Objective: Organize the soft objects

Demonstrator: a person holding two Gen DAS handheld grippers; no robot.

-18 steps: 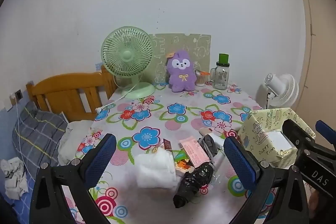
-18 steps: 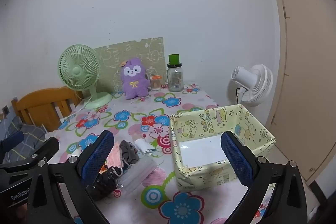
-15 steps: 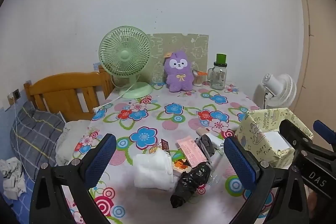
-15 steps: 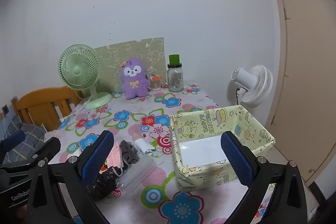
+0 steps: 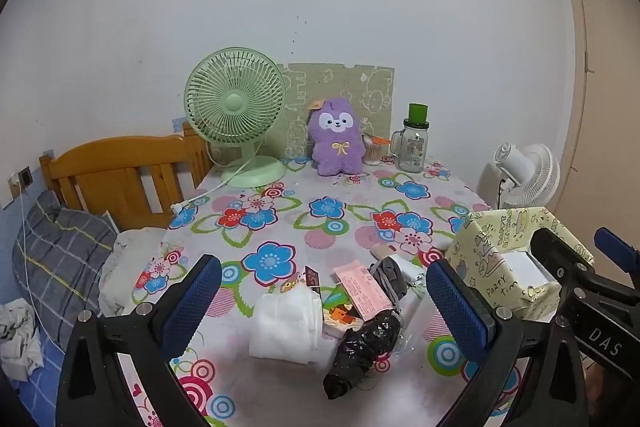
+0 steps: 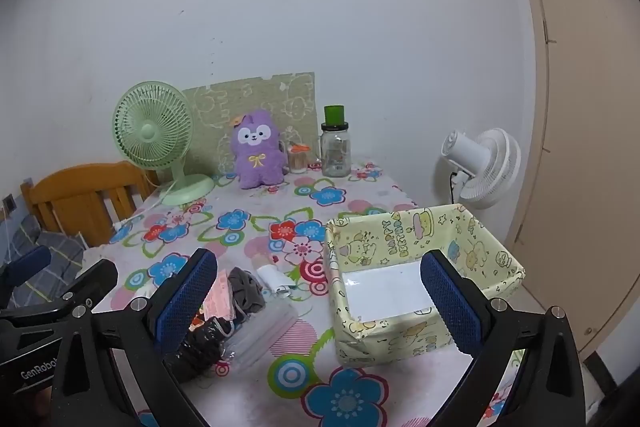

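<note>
- Both claws are wide open and hold nothing: my left gripper (image 5: 320,307) hangs over the pile, and my right gripper (image 6: 316,291) hangs between the pile and the box.
- Soft things lie in a little heap near the front of the table (image 5: 280,227): a folded white cloth (image 5: 286,327), a black bundle in crinkly plastic (image 5: 362,349), a gray cloth (image 5: 390,275) and a clear pack of something soft (image 6: 260,333) (maybe masks, I can't tell).
- A pink paper slip (image 5: 362,291) lies on top of the heap.
- Just to the right of the heap is the yellow cartoon box (image 6: 400,239). I see only its white bottom, so nothing is in it yet.
- I think the job has not really started. Every soft thing is left to move into the box.
- Far back by the wall sit a purple plush toy (image 5: 338,141), a green fan (image 5: 236,107) and a glass jar (image 5: 414,147). The plush is soft too, so it may need moving later.
</note>
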